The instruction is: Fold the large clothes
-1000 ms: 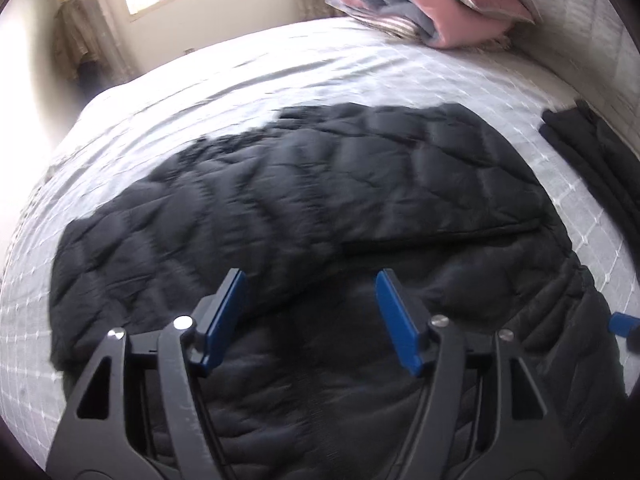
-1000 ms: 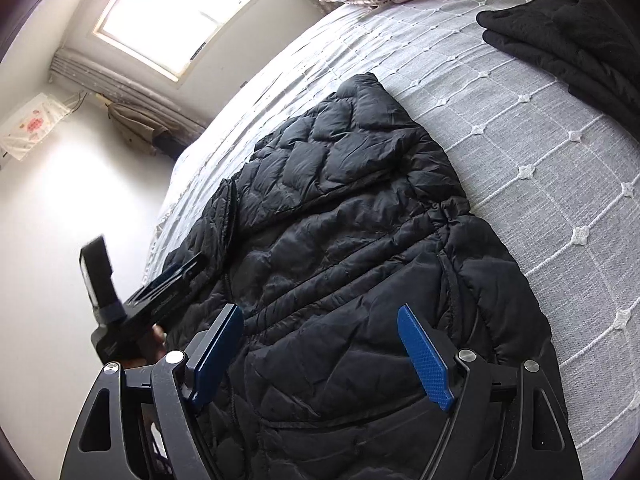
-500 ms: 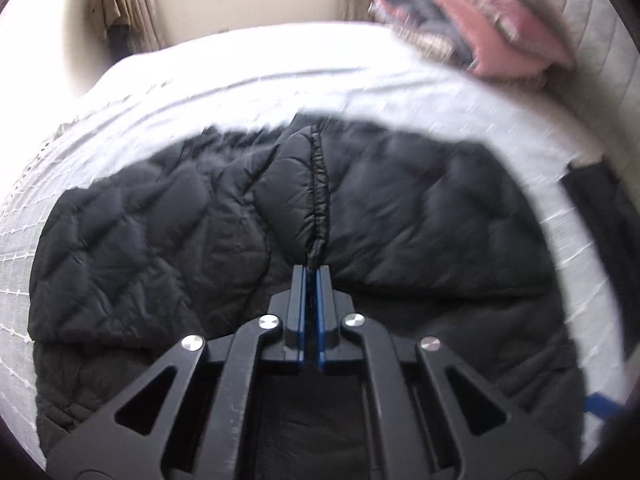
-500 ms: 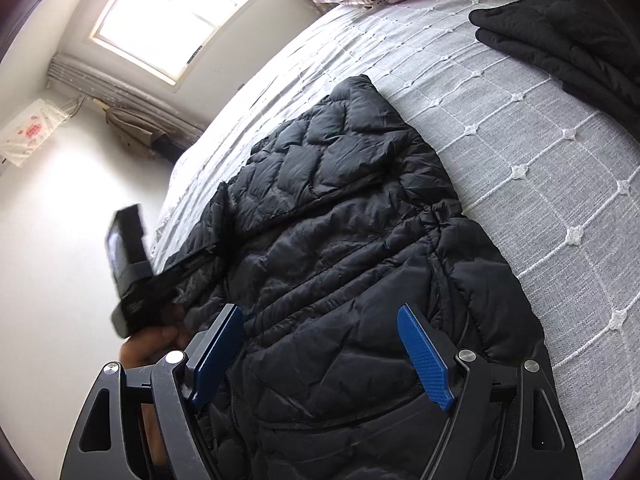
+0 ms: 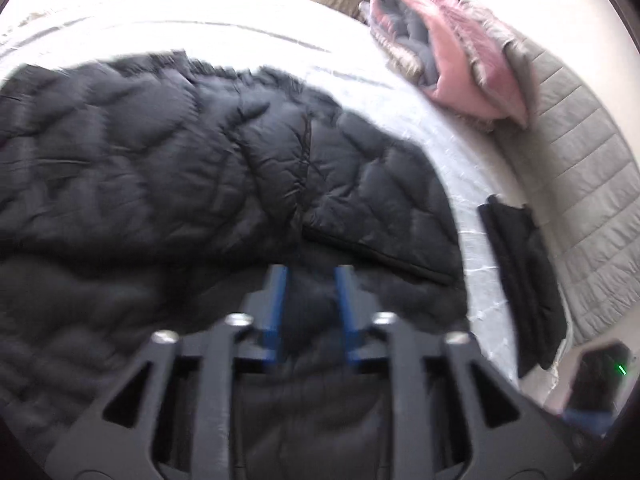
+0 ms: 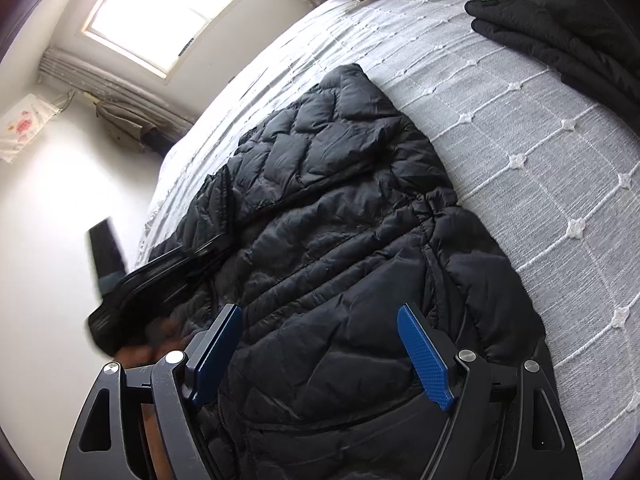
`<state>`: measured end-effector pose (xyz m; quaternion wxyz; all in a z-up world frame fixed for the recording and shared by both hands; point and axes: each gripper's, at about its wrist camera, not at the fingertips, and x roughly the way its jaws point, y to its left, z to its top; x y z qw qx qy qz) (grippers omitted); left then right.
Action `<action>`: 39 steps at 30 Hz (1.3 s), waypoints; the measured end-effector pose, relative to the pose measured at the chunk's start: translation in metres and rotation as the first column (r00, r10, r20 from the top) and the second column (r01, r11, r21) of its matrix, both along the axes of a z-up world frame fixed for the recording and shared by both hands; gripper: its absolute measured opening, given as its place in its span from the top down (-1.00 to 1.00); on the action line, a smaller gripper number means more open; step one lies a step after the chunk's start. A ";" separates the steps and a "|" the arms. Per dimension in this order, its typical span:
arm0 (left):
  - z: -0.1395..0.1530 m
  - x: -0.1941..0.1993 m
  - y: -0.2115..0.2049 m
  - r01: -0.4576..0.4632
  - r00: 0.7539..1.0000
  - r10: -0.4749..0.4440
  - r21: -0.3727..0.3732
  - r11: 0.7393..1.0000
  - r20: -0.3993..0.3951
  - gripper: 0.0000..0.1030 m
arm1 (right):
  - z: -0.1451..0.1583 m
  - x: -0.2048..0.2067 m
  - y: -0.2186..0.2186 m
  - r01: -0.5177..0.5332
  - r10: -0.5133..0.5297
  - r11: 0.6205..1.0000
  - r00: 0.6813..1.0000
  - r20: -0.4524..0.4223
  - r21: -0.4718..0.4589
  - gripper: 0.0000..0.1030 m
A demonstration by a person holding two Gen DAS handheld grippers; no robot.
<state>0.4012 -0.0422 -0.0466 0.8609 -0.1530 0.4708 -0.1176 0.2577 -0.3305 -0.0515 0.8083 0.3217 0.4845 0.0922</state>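
Note:
A black quilted puffer jacket (image 5: 168,168) lies spread on the bed, also filling the right wrist view (image 6: 340,240). My left gripper (image 5: 311,276) hovers low over the jacket's middle with its blue jaws a small way apart and nothing between them; the view is blurred. A raised fold with a seam (image 5: 304,168) lies just beyond it. The left gripper also shows in the right wrist view (image 6: 168,276), over the jacket's left edge. My right gripper (image 6: 320,316) is wide open and empty above the jacket's near part.
The bed has a grey-white checked cover (image 6: 520,140). A folded black garment (image 5: 524,280) lies at the right edge, also in the right wrist view (image 6: 560,36). A pink and grey folded quilt (image 5: 444,60) sits by the padded headboard (image 5: 588,184). A window (image 6: 172,12) is beyond.
My left gripper shut on a jacket fold half a second ago, and has now let go, opened part way and swung left. The right gripper has stayed open and nearly still.

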 end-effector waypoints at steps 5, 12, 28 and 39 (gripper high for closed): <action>0.045 -0.080 0.068 -0.124 0.990 0.121 0.030 0.992 0.074 0.04 | 0.001 -0.001 -0.004 0.023 -0.023 0.999 1.000 0.002 -0.030 -0.57; 0.055 -0.192 0.182 -0.423 0.906 0.410 0.223 0.878 0.106 -0.49 | 0.009 -0.003 0.003 0.014 -0.012 0.996 1.000 0.027 -0.089 -0.57; 0.001 -0.308 0.227 -0.499 0.861 0.508 0.236 0.834 0.028 -0.66 | 0.005 -0.129 0.050 -0.136 0.185 0.944 0.972 0.141 -0.299 -0.64; -0.014 -0.331 0.208 -0.489 0.872 0.486 0.164 0.856 0.064 -0.66 | -0.011 -0.210 -0.015 -0.053 0.040 0.994 0.990 0.138 0.092 -0.64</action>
